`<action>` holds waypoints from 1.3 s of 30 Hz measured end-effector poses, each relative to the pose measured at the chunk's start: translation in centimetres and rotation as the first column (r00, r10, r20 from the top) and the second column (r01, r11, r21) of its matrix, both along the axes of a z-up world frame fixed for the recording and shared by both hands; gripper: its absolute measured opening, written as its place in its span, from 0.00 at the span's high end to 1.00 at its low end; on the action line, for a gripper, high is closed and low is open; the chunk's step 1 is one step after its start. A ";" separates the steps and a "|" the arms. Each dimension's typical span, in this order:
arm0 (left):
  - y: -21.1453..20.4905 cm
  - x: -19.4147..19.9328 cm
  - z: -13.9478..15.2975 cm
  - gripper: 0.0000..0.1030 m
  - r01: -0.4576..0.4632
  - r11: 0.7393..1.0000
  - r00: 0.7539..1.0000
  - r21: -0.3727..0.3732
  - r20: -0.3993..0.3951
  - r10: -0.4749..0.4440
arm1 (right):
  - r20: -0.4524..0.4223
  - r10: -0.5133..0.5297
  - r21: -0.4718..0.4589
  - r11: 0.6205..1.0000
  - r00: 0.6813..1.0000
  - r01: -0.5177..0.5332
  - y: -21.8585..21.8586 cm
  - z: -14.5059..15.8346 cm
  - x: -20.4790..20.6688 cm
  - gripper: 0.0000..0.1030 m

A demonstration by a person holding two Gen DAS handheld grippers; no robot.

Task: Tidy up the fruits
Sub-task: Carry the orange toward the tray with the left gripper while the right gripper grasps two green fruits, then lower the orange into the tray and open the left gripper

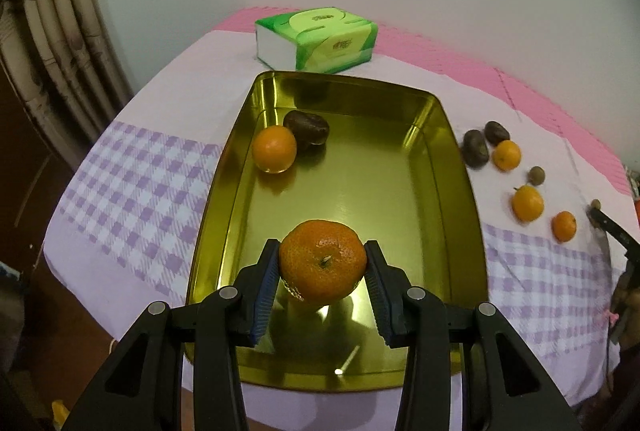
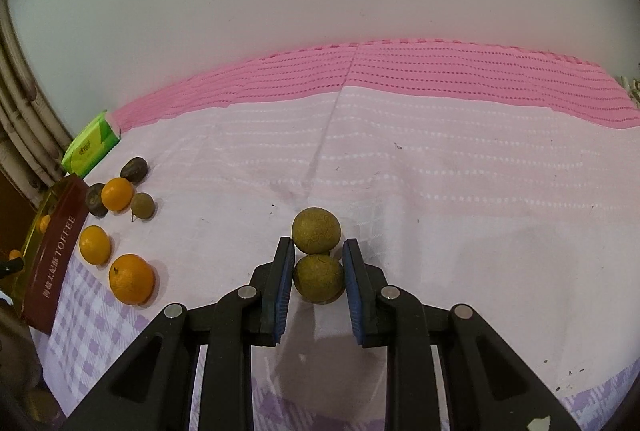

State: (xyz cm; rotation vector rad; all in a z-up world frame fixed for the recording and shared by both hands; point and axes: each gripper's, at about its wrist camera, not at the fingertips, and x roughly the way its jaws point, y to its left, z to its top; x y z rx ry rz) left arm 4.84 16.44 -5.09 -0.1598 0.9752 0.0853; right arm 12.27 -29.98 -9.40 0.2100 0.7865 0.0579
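We read one clear word: "TOFFEE", in pale capital letters on the dark red outer side wall of the gold tin (image 2: 54, 255), seen in the right wrist view. A line of smaller characters runs beside it along the same wall; we cannot make them out. The green tissue pack (image 1: 320, 37) carries a small yellowish logo on its top and another on its front face, and the same mark shows in the right wrist view, but all are too blurred to read.
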 end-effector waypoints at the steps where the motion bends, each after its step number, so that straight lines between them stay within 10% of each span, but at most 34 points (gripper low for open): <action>1: 0.0 0.1 -0.1 0.59 -0.001 1.000 1.000 0.004 -0.001 0.001 | 0.000 0.001 0.001 1.000 1.000 -0.001 0.0 0.0 0.0 0.78; 39: -0.7 0.6 -1.6 0.57 -0.003 0.995 1.000 0.095 -0.029 0.006 | 0.009 -0.003 0.003 1.000 1.000 0.003 -0.1 0.1 -0.2 0.78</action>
